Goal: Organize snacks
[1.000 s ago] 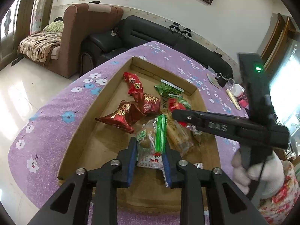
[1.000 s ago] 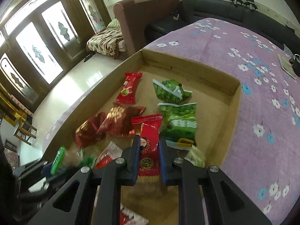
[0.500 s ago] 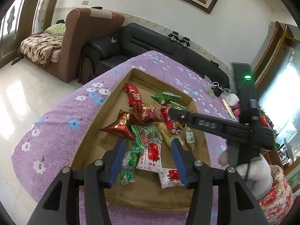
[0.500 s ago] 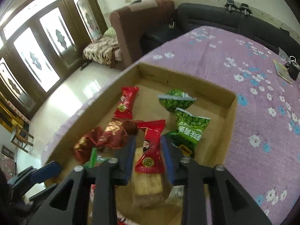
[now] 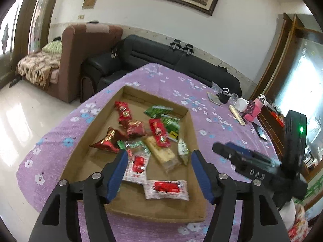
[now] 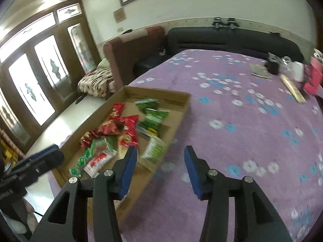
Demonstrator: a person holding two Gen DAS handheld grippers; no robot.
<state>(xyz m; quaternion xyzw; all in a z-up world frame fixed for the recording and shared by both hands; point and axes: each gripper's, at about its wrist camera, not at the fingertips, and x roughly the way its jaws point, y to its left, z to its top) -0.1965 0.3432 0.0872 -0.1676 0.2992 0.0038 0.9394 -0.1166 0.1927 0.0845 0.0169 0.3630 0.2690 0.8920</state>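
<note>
Two grippers are hanging over the purple-clothed counter (image 6: 242, 121), where the cardboard tray (image 5: 193, 125) is holding all the snacks (image 5: 159, 135), red, green and white packets lying loose and overlapping in its middle. Left gripper (image 5: 159, 173) is hovering above the tray's near end with its fingers spread wide and gripping nothing, and the right gripper (image 6: 160, 167), equally wide and bare, is hanging by the tray's right edge, so I'm guessing a careless reach could be pinching two overlapping packets together or nudging the light tray along the cloth.
</note>
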